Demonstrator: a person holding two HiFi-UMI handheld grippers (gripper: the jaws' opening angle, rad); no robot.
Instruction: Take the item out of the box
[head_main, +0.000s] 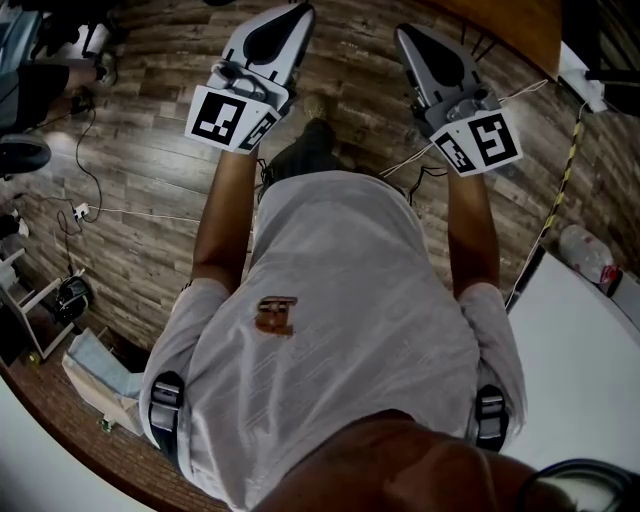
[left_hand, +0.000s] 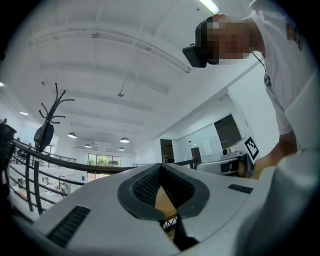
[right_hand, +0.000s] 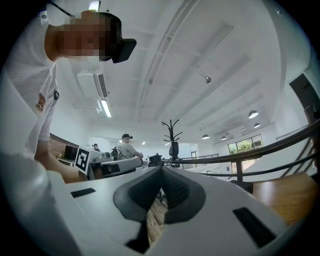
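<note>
No box and no item show clearly in any view. My left gripper is held out over the wood floor at the top left of the head view, its marker cube near the forearm. My right gripper is level with it at the top right. In the left gripper view the left gripper has its jaws shut tip to tip with nothing between them, pointing up into the room. The right gripper is likewise shut and empty.
A white table stands at the right with a plastic bottle beside it. A pale carton-like thing sits at the lower left. Cables run over the floor. A coat stand, a railing and seated people are farther off.
</note>
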